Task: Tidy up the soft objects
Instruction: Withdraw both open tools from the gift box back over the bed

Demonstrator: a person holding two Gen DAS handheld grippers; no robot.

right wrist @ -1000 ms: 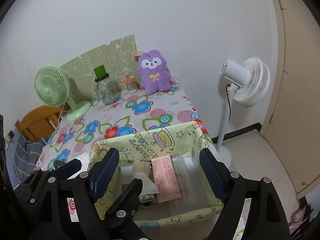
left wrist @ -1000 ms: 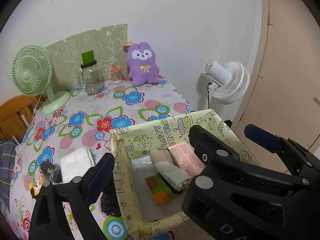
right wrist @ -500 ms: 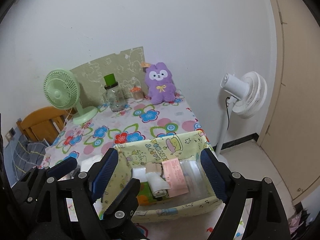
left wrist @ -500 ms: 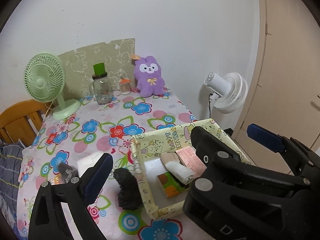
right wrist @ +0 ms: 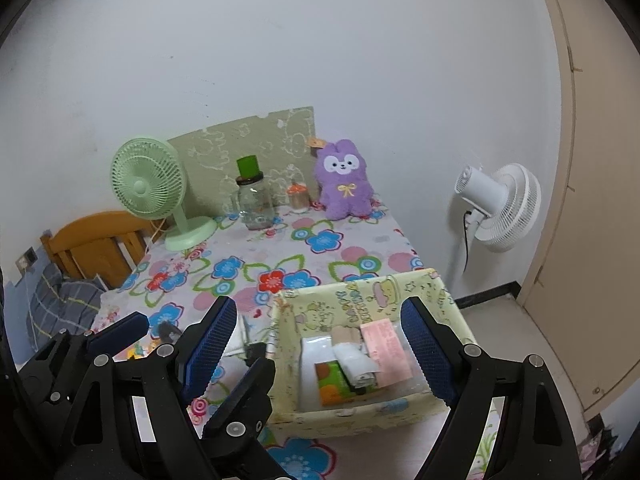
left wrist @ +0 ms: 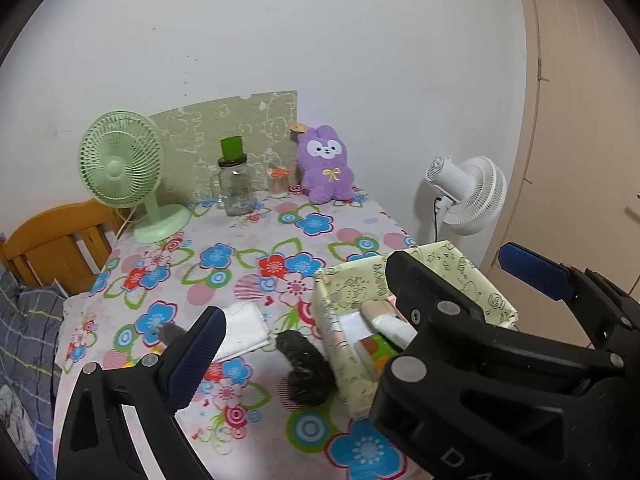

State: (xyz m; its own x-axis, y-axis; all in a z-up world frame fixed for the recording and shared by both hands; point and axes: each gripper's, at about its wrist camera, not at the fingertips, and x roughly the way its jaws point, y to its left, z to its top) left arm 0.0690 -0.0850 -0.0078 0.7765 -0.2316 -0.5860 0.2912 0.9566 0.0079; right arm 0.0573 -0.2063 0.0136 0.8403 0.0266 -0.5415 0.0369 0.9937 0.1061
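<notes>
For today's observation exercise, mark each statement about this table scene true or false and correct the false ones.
1. The purple plush toy sits inside the yellow box. False: it sits at the table's far edge by the wall.
2. The black fuzzy item lies on the tablecloth outside the box. True.
3. The right gripper is shut on a cloth. False: its jaws are open and hold nothing.
4. A green fan stands on the table. True.
</notes>
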